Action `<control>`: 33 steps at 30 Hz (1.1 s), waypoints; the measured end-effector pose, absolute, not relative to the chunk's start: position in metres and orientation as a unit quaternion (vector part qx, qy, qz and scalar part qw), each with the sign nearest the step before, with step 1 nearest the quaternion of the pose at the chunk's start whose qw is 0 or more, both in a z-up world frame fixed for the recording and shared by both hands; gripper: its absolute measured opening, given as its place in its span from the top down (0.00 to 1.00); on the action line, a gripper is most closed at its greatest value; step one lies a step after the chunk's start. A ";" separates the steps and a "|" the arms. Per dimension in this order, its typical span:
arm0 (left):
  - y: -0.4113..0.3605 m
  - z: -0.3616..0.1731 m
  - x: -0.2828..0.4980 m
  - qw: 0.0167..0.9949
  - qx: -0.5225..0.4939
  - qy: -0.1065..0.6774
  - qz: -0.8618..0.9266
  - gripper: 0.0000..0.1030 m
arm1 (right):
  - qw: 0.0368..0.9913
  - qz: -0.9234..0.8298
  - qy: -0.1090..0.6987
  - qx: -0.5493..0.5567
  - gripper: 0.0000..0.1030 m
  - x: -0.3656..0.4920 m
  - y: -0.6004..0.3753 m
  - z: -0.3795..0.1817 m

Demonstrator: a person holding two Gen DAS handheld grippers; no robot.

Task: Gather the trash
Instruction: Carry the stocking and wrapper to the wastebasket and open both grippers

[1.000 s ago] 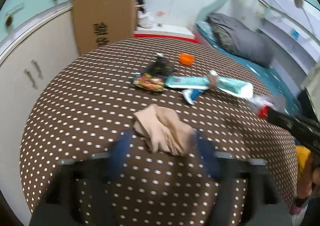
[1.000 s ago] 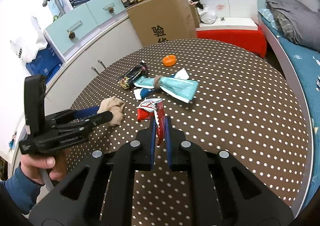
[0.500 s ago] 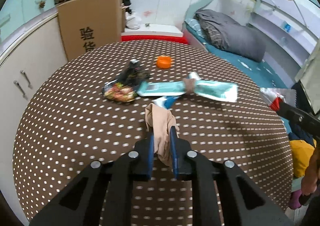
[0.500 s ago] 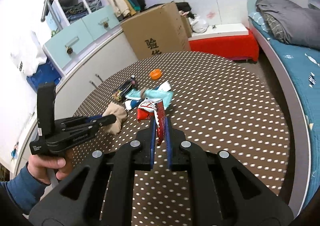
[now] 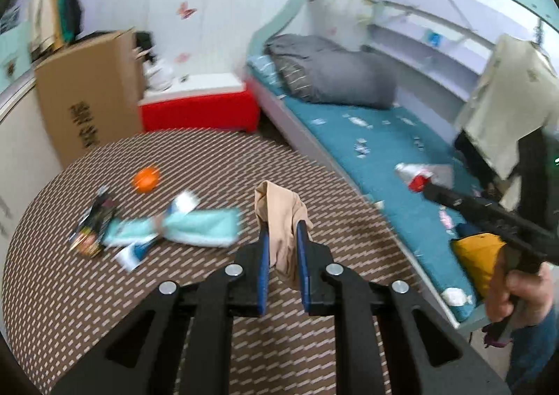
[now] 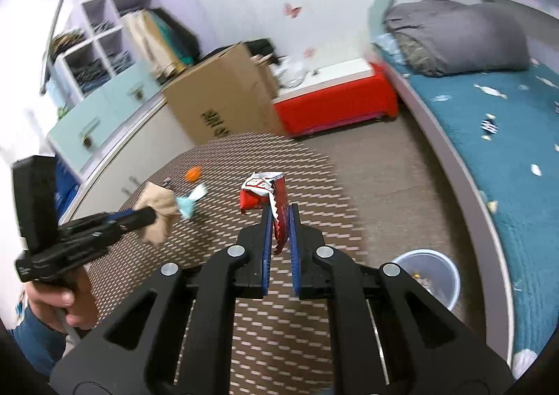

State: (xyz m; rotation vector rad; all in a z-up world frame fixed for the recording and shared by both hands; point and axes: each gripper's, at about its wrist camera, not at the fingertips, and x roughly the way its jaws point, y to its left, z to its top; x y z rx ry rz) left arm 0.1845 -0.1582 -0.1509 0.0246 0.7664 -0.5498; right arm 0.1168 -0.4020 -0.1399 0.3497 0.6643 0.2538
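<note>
My left gripper is shut on a beige crumpled cloth and holds it above the brown dotted round table. It also shows in the right wrist view. My right gripper is shut on a red and white snack wrapper, lifted over the table's right side; the wrapper also shows in the left wrist view. On the table lie a teal packet, a dark snack wrapper and an orange cap.
A pale blue waste bin with scraps stands on the floor right of the table. A bed with a teal sheet runs along the right. A cardboard box, a red bench and cabinets stand behind the table.
Both grippers have lifted and swung to the right with their loads. The left gripper closed on the cloth a second ago and raised it off the table. The bin has come into view.
</note>
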 end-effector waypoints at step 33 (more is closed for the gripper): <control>-0.446 -0.275 0.259 0.740 0.150 0.539 -0.372 0.82 | 0.826 -0.093 0.410 0.376 0.20 0.123 -0.601 -0.312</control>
